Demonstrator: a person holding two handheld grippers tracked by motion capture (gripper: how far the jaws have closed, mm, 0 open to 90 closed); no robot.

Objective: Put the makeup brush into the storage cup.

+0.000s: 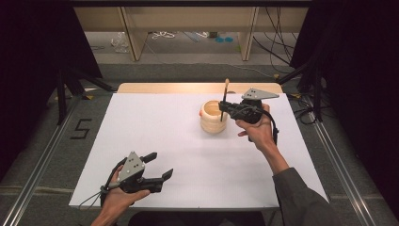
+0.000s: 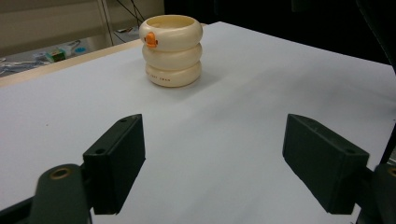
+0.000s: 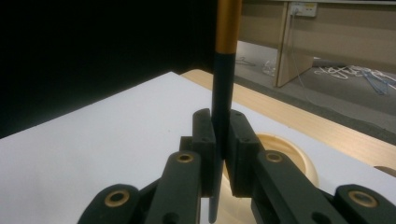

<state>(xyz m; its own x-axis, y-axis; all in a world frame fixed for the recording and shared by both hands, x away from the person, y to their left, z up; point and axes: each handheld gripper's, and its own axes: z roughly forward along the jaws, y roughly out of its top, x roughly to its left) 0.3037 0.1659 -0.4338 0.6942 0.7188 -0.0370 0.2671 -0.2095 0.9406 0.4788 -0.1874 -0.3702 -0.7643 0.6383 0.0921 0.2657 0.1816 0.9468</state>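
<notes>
A cream holder point(image 1: 213, 117) made of three stacked rings stands on the white table point(image 1: 155, 132), right of the middle. It has an orange knob on its top ring point(image 2: 151, 39). My right gripper point(image 1: 224, 106) is shut on a thin upright stick point(image 1: 225, 96), black below and gold above point(image 3: 227, 28), held over the holder's right rim point(image 3: 299, 161). The stick's lower tip point(image 3: 213, 212) hangs at the cup's mouth. My left gripper point(image 1: 157, 165) rests open near the table's front left corner, nothing between its pads point(image 2: 119, 158), facing the holder point(image 2: 172, 49).
Beyond the table's far wooden edge point(image 1: 188, 87) lies a floor with cables point(image 1: 164, 35) and wooden furniture legs point(image 1: 134, 40). Black tripod legs point(image 1: 66, 89) stand at the left and right of the table. A metal rail point(image 1: 339, 160) runs along the right side.
</notes>
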